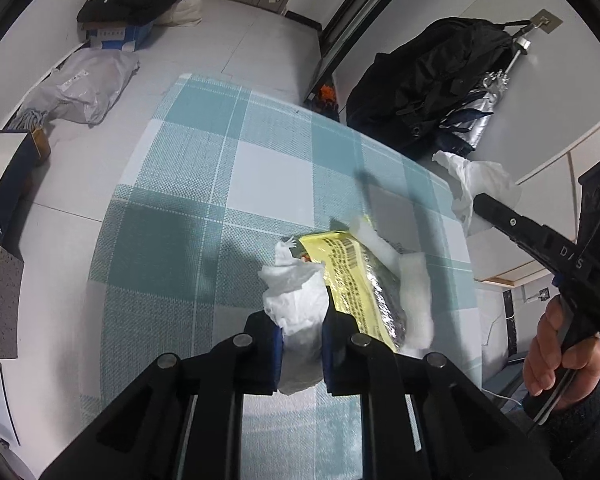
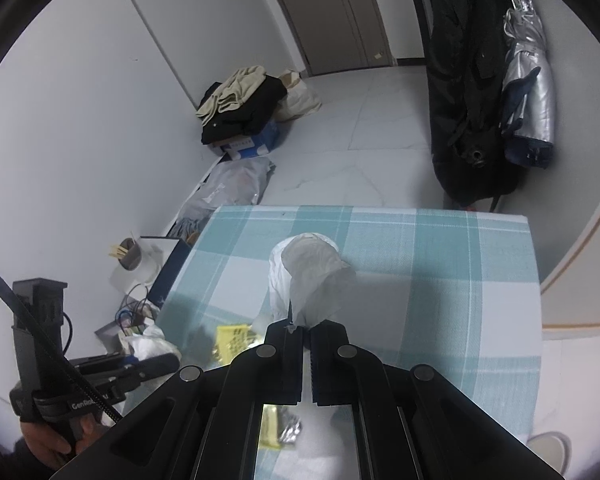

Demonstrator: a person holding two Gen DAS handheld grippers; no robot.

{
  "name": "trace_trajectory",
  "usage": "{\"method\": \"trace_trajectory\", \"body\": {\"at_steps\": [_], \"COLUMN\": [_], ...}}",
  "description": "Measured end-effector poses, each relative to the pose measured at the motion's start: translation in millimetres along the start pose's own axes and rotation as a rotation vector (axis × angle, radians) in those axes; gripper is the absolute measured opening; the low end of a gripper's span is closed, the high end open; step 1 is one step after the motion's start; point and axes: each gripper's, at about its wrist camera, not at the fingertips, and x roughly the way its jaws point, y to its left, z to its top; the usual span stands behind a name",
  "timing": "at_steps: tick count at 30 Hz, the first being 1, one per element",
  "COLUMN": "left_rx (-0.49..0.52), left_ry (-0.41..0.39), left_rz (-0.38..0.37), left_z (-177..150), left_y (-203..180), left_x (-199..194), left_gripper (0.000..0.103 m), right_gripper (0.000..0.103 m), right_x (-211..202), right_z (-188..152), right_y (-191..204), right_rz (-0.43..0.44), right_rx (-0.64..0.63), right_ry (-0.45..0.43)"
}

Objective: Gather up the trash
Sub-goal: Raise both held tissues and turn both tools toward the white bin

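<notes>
My left gripper (image 1: 300, 332) is shut on a crumpled white tissue (image 1: 296, 300) above the checked table (image 1: 188, 184). Under it lie a yellow foil wrapper (image 1: 352, 276) and a white pad (image 1: 416, 292). My right gripper (image 2: 306, 332) is shut on another white tissue (image 2: 308, 276), held above the table (image 2: 440, 264). That tissue also shows in the left wrist view (image 1: 476, 184), at the table's far right edge, in the right gripper's fingers (image 1: 496, 212). The wrapper shows in the right wrist view (image 2: 232, 340) below and to the left.
A black coat (image 2: 464, 80) and a silver umbrella (image 2: 528, 80) hang on the wall beyond the table. Clothes on a blue box (image 2: 244, 136), a grey plastic bag (image 2: 232, 184), and a cup and cables (image 2: 132, 260) lie on the floor to the left.
</notes>
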Motion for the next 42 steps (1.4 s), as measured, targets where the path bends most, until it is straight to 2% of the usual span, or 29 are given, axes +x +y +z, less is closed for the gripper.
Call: {"method": "trace_trajectory", "body": {"at_steps": [5,12,20,32,38,42], "left_rx": [0.055,0.099,0.178,0.262,0.357,0.381], "left_ry": [-0.03,-0.08,-0.117,-0.196,-0.238,-0.239], "left_rz": [-0.004,-0.026,-0.011,0.008,0.006,-0.038], "left_z": [-6,-19,-38,-54,-61,-65], "left_y": [-10,-20,-34,-60,-99,-125], "left_x": [-14,-35,-51,-75,-88,-93], "left_gripper": [0.008,0.007,0.007,0.007,0.007,0.007], "right_gripper": [0.002,0.002,0.002,0.002,0.002,0.002], "right_x": [-19,-57,-88,-160,-205,-234], "right_z": [-15,-56,-94,-119,-124,-132], "right_y": [10,24,37,45,38,14], "right_rz": [-0.054,-0.041,-0.057,0.001,0.002,-0.026], "right_rx": [-0.013,0.021,0.015,0.032,0.026,0.062], "right_ry": [-0.011,-0.038,-0.067,-0.194,-0.282,-0.331]}}
